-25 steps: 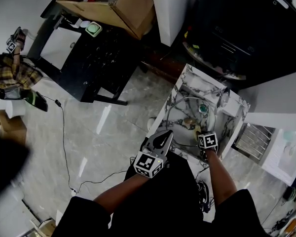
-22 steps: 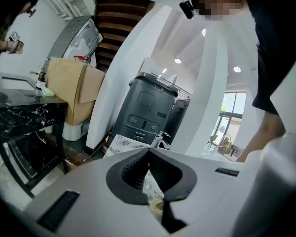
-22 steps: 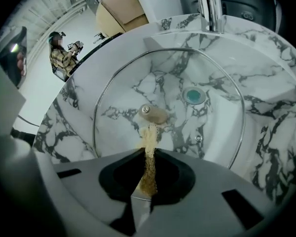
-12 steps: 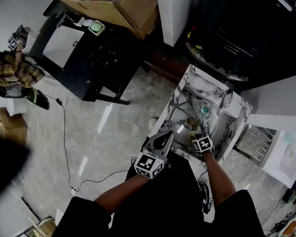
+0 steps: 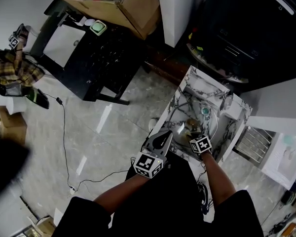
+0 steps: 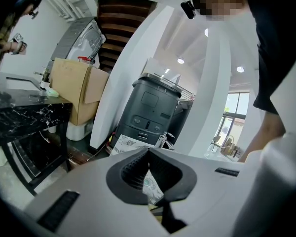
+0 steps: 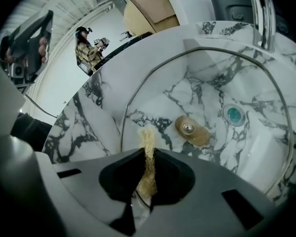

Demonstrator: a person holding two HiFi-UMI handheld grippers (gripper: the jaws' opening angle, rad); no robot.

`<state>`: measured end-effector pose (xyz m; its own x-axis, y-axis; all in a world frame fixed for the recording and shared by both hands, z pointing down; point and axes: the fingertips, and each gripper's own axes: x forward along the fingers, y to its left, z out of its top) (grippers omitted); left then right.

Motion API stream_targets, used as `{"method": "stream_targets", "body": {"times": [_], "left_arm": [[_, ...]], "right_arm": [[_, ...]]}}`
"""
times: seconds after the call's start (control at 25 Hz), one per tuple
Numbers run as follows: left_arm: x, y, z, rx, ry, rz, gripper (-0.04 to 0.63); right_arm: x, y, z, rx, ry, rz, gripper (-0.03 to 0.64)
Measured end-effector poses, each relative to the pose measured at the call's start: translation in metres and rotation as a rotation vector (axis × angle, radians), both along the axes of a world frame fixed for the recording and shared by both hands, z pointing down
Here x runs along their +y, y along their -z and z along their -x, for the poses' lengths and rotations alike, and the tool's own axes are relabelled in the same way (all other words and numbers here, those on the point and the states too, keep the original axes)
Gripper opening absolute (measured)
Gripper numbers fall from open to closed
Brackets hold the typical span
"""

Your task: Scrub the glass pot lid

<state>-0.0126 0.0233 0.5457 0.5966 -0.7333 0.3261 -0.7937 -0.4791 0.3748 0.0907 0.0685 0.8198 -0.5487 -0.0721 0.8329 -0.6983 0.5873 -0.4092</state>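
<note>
The glass pot lid point(image 5: 203, 125) lies flat in the marble sink point(image 5: 187, 83), its brown knob point(image 5: 191, 124) up. In the right gripper view the lid's metal rim point(image 7: 124, 113) circles the basin and the knob point(image 7: 190, 129) sits near the middle. My right gripper point(image 7: 146, 152) is shut on a tan scrubber point(image 7: 148, 164), whose tip pokes out over the lid's near edge, short of the knob. In the head view the right gripper point(image 5: 192, 134) hovers at the sink's near side. My left gripper point(image 5: 166, 134) hangs left of the sink, shut and empty, its jaws point(image 6: 148, 151) together.
A faucet point(image 7: 264, 14) stands at the sink's far side and a teal drain point(image 7: 235, 114) shows under the glass. A black table point(image 5: 89, 48) with a cardboard box point(image 5: 113, 4) is far left. A person in plaid point(image 5: 12, 68) stands at the left edge. A cable point(image 5: 64, 132) crosses the floor.
My right gripper with the scrubber has shifted a little left and nearer along the sink's near edge. The left gripper has stayed put.
</note>
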Motion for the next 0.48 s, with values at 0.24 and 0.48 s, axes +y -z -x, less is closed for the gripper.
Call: {"method": "stream_targets", "body": {"times": [0.24, 0.48], "left_arm": [[0.001, 0.003, -0.007, 0.003, -0.015, -0.009, 0.015], [0.005, 0.004, -0.012, 0.001, -0.030, -0.018, 0.015]], "right_arm": [[-0.008, 0.007, -0.012, 0.010, -0.044, -0.041, 0.052], [-0.014, 0.011, -0.017, 0.005, -0.069, -0.064, 0.054]]}}
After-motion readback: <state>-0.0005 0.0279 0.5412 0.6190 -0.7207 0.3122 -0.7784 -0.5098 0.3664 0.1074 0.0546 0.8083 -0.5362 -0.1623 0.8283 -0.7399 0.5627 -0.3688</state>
